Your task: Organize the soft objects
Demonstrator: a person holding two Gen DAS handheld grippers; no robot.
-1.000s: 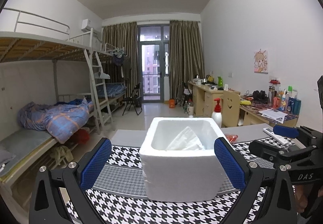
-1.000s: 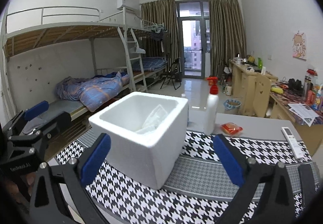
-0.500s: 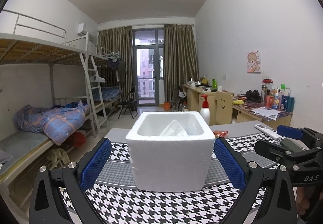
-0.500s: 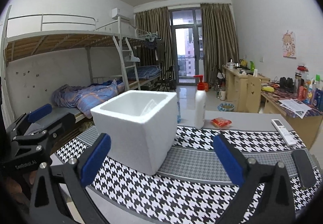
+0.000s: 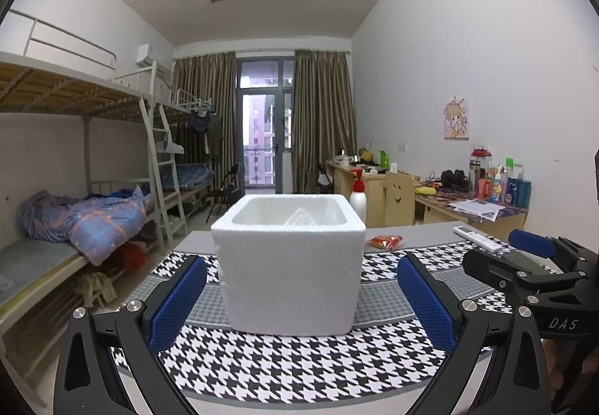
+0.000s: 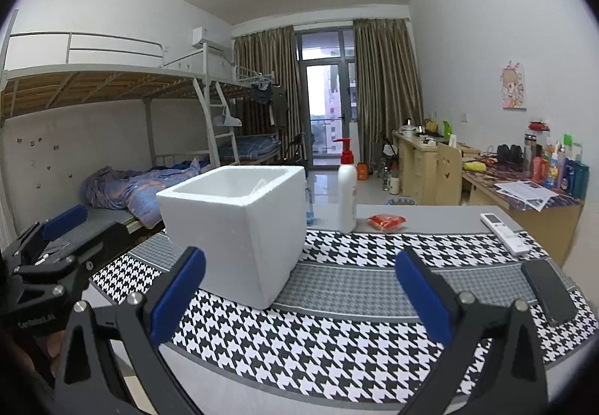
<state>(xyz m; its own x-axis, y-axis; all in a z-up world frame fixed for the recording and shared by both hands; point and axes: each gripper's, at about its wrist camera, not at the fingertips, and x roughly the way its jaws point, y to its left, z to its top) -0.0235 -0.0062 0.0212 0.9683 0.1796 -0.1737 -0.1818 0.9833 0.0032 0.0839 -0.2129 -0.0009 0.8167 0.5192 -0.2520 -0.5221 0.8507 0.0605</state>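
White foam box [image 5: 288, 265] ahead between left gripper [image 5: 301, 299] fingers; right gripper [image 6: 299, 291] beside; both agape, empty.

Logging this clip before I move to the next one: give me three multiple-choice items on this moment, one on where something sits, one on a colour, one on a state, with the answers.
1. Where does the pump bottle stand?
A. inside the foam box
B. on the table behind the foam box, beside the red packet
C. on the bunk bed

2. What colour are the gripper pads?
A. blue
B. green
C. yellow

3. How do the two grippers stand?
A. both shut on the box
B. left shut, right open
C. both open and holding nothing

Answers: 1 B, it stands on the grey table just left of the red packet, past the foam box. 2 A, all pads are blue. 3 C, the left gripper and right gripper show wide gaps with nothing between the pads.
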